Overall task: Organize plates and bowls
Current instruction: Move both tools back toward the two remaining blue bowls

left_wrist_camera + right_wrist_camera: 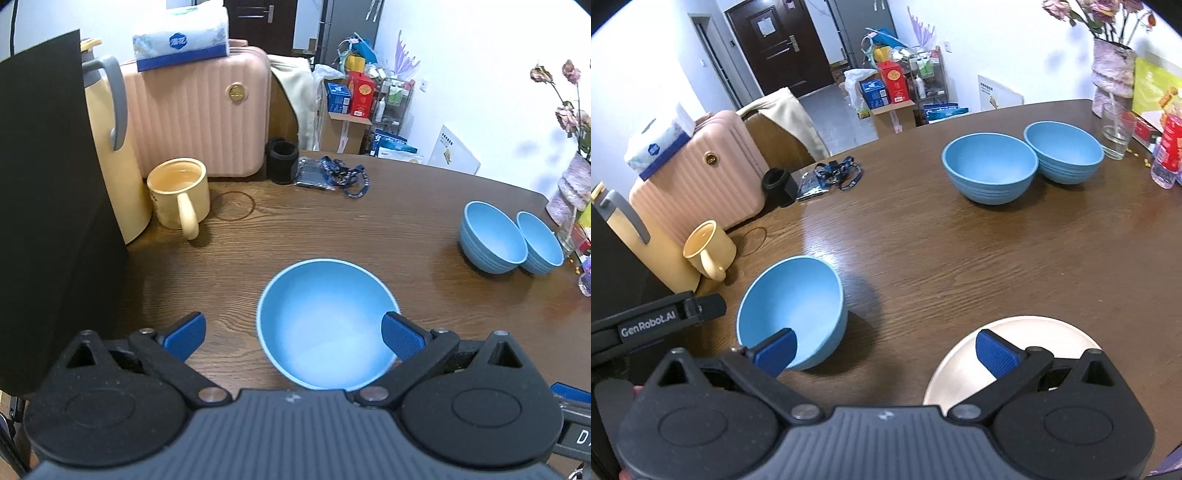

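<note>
We hold both grippers open, the left gripper [293, 338] over the near blue bowl [325, 325] on the counter [332, 229], the right gripper [884, 349] between that bowl and a cream plate [1045, 332], two more blue bowls [1023, 166] touching farther back.

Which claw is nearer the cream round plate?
Right. The right claw hangs open with one finger over the cream round plate; the left claw is open at the near blue bowl, farther away.
</note>
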The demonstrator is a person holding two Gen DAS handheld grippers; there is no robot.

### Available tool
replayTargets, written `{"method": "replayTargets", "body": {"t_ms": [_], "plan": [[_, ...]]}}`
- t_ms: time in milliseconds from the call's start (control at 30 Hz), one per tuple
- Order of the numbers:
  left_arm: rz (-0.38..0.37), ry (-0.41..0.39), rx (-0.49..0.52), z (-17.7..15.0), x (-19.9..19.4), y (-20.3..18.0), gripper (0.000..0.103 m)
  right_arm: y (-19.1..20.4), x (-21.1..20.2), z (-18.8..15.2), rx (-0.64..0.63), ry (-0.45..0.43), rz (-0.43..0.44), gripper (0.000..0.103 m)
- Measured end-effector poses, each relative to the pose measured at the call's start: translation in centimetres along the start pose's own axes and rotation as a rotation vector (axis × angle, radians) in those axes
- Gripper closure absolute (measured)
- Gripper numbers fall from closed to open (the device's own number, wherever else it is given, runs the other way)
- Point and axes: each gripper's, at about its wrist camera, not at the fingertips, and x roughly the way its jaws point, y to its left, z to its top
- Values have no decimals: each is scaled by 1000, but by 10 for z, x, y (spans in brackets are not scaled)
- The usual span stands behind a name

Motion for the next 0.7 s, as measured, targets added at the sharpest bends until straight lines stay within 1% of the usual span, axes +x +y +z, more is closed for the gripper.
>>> {"method": "replayTargets", "body": {"t_ms": [233,500,700], "plan": [[-13,-17,14,-8,-16,-22,0,-24,-19,-3,13,-22,-21,0],[-16,-32,26,-20,-30,-48,0,-52,-39,1,-2,-58,-43,0],[-11,-38,32,-27,-39,-68,0,-74,-47,3,-6,-59,-51,0]]}}
